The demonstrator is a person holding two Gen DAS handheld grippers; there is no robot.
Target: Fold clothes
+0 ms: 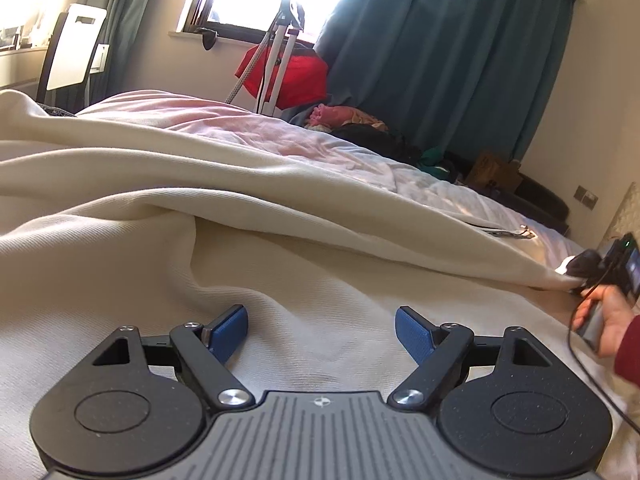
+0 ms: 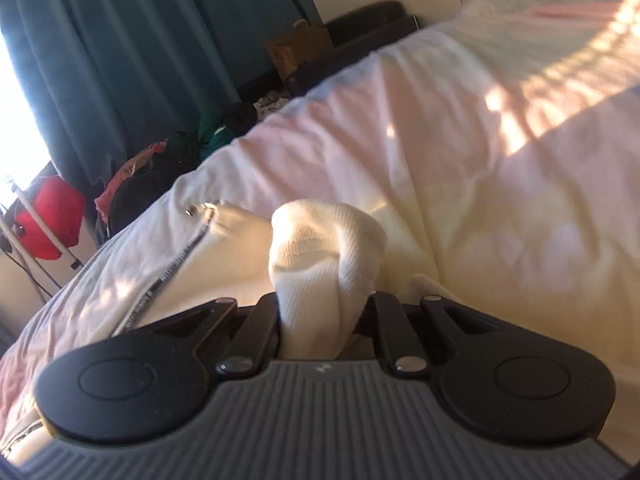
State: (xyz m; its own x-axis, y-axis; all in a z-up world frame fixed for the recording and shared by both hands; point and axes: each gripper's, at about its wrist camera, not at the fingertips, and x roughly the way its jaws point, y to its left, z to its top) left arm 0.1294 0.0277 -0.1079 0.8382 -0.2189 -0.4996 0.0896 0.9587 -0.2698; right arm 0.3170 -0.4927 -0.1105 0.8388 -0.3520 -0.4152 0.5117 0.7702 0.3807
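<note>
A cream knit garment (image 1: 200, 216) with a metal zipper (image 1: 508, 233) lies spread in folds over the bed. My left gripper (image 1: 322, 330) is open, its blue pads (image 1: 230, 330) just above the cream cloth, holding nothing. My right gripper (image 2: 326, 316) is shut on a bunched ribbed corner of the cream garment (image 2: 324, 248); its fingertips are hidden by the cloth. It also shows at the right edge of the left wrist view (image 1: 588, 276), held by a hand in a dark red sleeve, pulling the cloth's edge taut. The zipper (image 2: 176, 268) runs to the left of it.
The bed sheet (image 2: 480, 140) is white and pinkish with sun patches. A pile of dark and coloured clothes (image 1: 384, 136) lies by the far bed edge. A red bag (image 1: 296, 76) on a white stand, teal curtains (image 1: 440, 52), a chair (image 1: 72, 52) and a cardboard box (image 2: 296, 50) stand beyond.
</note>
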